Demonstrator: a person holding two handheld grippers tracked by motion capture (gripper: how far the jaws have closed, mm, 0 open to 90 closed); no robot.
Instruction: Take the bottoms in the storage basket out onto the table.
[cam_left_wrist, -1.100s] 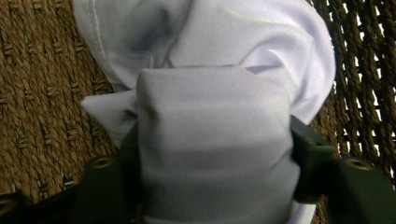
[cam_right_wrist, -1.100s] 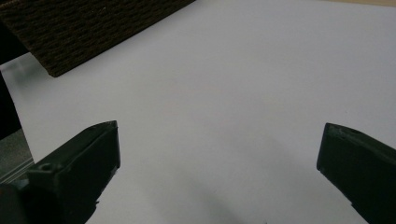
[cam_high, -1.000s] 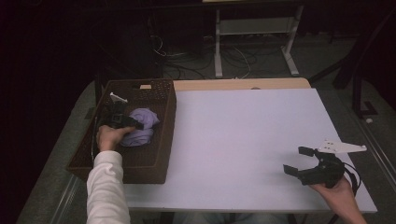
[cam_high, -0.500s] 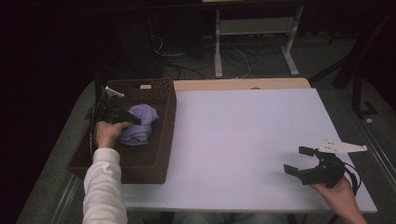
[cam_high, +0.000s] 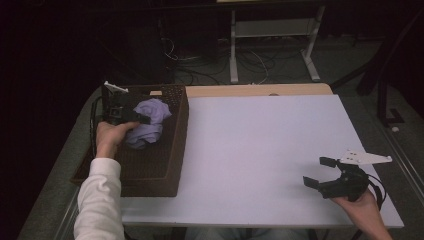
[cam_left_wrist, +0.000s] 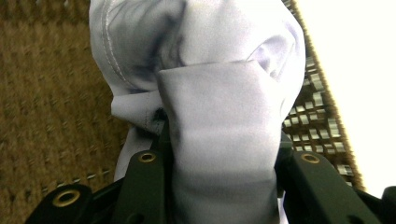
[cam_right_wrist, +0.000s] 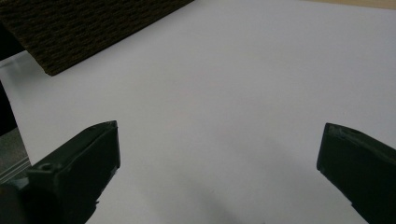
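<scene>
A: Nearest us, the right tool hovers over the white bench, jaws apart, empty.

B: And the crumpled lilac cloth?

A: Farther left, inside the brown woven basket, pinched by the left tool; it bunches just right of that hand.

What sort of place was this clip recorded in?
Probably a lab or workshop recording station, dimly lit. A white-topped table carries a brown woven basket; loose cables and a metal stand's legs lie on the floor behind it.
</scene>
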